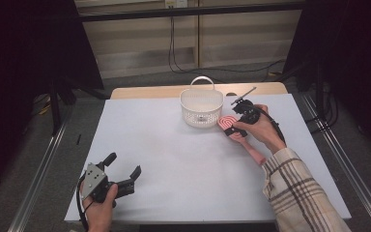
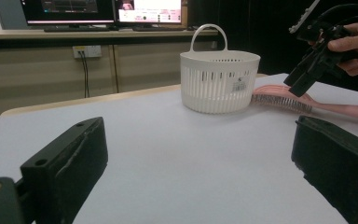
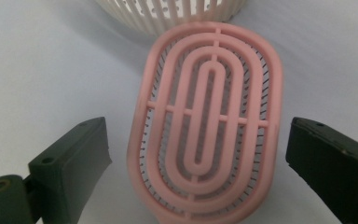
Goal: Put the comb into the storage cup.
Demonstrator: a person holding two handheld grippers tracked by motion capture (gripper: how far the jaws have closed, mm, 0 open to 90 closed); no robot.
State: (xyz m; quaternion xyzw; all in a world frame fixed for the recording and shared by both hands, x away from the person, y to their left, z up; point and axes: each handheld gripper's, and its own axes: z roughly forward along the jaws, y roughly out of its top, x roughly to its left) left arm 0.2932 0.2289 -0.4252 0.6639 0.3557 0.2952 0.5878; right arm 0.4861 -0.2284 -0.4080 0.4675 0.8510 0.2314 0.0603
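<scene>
A pink hairbrush (image 1: 235,129) lies bristles down on the white table, its oval head (image 3: 205,126) touching or nearly touching the white slotted basket (image 1: 201,106). My right gripper (image 1: 236,126) hovers just above the brush head, jaws open on either side of it, one black finger (image 3: 70,161) left and one (image 3: 335,163) right of the head. My left gripper (image 1: 124,170) rests open near the table's front left corner, nothing between its fingers (image 2: 67,161). The left gripper view shows the basket (image 2: 219,81), the brush (image 2: 284,98) and the right gripper (image 2: 307,77) farther off.
The white table cover (image 1: 174,154) spans most of the view, with a wooden edge (image 1: 145,92) at the back. Dark frames and cables stand behind the table. Monitors (image 2: 102,9) sit on a far shelf.
</scene>
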